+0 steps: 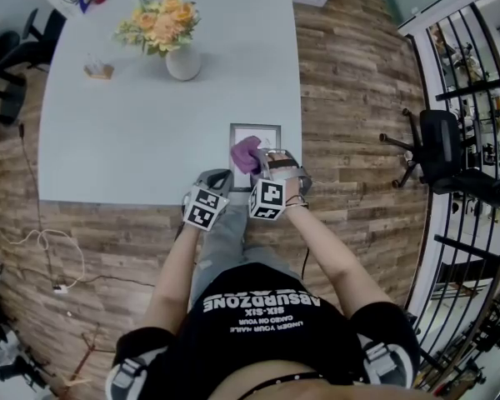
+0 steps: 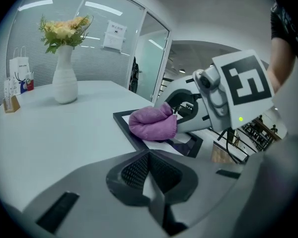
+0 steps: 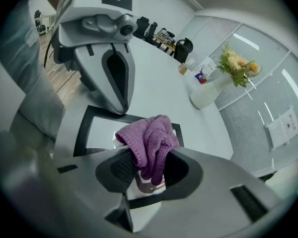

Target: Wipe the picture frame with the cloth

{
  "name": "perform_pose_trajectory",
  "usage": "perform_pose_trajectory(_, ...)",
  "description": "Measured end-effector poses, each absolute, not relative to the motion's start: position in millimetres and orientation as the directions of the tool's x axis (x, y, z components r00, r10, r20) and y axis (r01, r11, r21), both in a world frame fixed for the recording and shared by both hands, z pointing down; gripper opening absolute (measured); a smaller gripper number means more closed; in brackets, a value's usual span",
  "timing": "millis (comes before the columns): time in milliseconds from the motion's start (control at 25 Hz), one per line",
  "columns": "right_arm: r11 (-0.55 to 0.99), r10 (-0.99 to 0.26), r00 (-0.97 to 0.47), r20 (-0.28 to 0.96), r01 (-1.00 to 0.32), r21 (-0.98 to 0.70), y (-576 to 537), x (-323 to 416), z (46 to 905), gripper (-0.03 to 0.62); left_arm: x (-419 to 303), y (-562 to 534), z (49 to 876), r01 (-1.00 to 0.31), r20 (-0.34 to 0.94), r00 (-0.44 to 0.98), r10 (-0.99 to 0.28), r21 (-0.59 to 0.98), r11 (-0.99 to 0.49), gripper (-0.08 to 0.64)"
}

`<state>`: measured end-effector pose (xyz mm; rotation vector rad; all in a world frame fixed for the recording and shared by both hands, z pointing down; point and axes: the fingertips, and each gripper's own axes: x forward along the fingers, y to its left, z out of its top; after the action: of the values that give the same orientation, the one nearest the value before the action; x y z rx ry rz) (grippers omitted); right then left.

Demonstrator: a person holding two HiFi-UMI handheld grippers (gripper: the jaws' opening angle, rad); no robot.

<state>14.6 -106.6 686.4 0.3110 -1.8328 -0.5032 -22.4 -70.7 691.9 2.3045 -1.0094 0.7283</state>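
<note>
I record both forearms (image 1: 173, 277) bare and stretched forward from the torso, converging so the two grippers sit side by side. Left gripper (image 1: 219, 177): jaws pressed together, nothing between the fingertips, tips angled forward and toward its neighbour. Right gripper (image 1: 262, 158): jaws clamped on the cloth (image 3: 149, 143), which bunches between and ahead of its fingertips. The left fingertips lie just beside the right fingertips, slightly behind them. Both marker cubes (image 1: 202, 208) face up toward the head camera.
</note>
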Motion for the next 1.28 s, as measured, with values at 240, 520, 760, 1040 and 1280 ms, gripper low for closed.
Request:
perform_pose_trajectory(240, 0.878, -0.430, -0.309, 0.848, 0.075, 0.473, -81, 17, 685, 0.127, -22, -71, 691, -0.775, 0.648, 0.584, -0.488, 0.269, -0.571, 0.006)
perform_pose_trajectory(520, 0.884, -0.399, -0.291, 0.870, 0.132, 0.449, -54, 16, 683, 0.127, -24, -70, 692, -0.781, 0.651, 0.581, -0.488, 0.276, -0.561, 0.006)
perform_pose_trajectory(760, 0.901, -0.364, -0.267, 0.892, 0.141, 0.409, -44, 19, 681, 0.126, -23, -71, 691, -0.778, 0.650, 0.586, -0.484, 0.285, -0.560, 0.006)
perform_pose_trajectory(1040, 0.884, -0.370, -0.253, 0.894, 0.201, 0.423, -31, 20, 684, 0.126, -24, -71, 692, -0.780, 0.652, 0.583, -0.485, 0.282, -0.559, 0.006)
perform_pose_trajectory(1280, 0.893, -0.342, -0.249, 0.906, 0.213, 0.396, -17, 21, 682, 0.126, -24, -70, 693, -0.781, 0.650, 0.582, -0.488, 0.279, -0.559, 0.006)
